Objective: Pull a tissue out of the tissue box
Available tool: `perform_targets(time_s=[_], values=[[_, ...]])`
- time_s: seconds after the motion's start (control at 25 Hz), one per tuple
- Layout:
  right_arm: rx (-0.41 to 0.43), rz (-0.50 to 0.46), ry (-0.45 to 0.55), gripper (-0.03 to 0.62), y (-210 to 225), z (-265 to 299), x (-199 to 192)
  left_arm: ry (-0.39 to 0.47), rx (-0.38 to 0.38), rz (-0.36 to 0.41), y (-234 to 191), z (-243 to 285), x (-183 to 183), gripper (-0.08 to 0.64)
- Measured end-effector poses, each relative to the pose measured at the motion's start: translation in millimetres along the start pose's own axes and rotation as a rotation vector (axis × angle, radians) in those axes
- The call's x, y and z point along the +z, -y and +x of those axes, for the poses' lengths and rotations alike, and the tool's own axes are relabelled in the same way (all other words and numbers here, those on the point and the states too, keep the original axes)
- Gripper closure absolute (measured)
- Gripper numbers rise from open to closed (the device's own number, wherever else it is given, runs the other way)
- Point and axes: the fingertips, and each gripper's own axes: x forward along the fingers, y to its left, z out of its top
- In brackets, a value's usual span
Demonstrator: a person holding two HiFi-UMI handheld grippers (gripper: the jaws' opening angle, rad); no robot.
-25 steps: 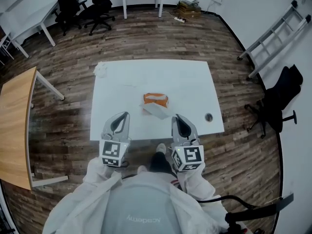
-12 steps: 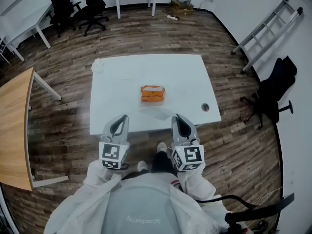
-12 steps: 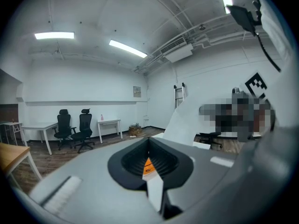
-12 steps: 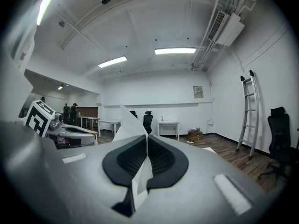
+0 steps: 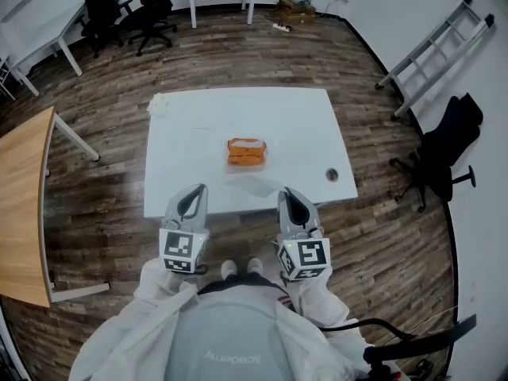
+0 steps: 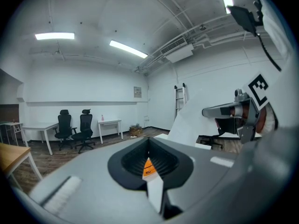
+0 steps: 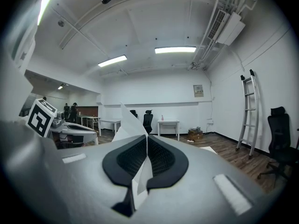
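Tissue [image 5: 252, 185] pinched in right tongs [image 5: 287, 198], tissue box [image 5: 247, 152] well beyond.

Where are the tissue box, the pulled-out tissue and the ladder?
tissue box [image 5: 247, 154], head view, on its orange body.
tissue [image 5: 255, 185], head view, middle of the white sheet.
ladder [image 5: 440, 54], head view, mid-length, between its rails.

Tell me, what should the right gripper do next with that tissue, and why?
Probably lower the right gripper slightly and open its fingers to lay the tissue on the table. Its fingers are shut on the tissue, which already looks clear of the box, so the pull seems finished.
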Motion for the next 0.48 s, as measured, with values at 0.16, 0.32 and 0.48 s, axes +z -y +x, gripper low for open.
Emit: perform_targets(time_s=[0.16, 0.32, 0.48], values=[[0.009, 0.011, 0.005, 0.589, 7.2, -2.1, 0.9, 0.009, 0.001, 0.006, 7.6, 5.5, 7.6, 0.560], [0.022, 0.012, 0.009, 0.589, 10.8, -2.7, -0.1, 0.003, 0.015, 0.011, 11.6, 5.9, 5.5, 0.560], [0.042, 0.013, 0.015, 0.589, 19.2, -3.4, 1.1, 0.000, 0.038, 0.014, 18.5, 8.5, 7.7, 0.560]])
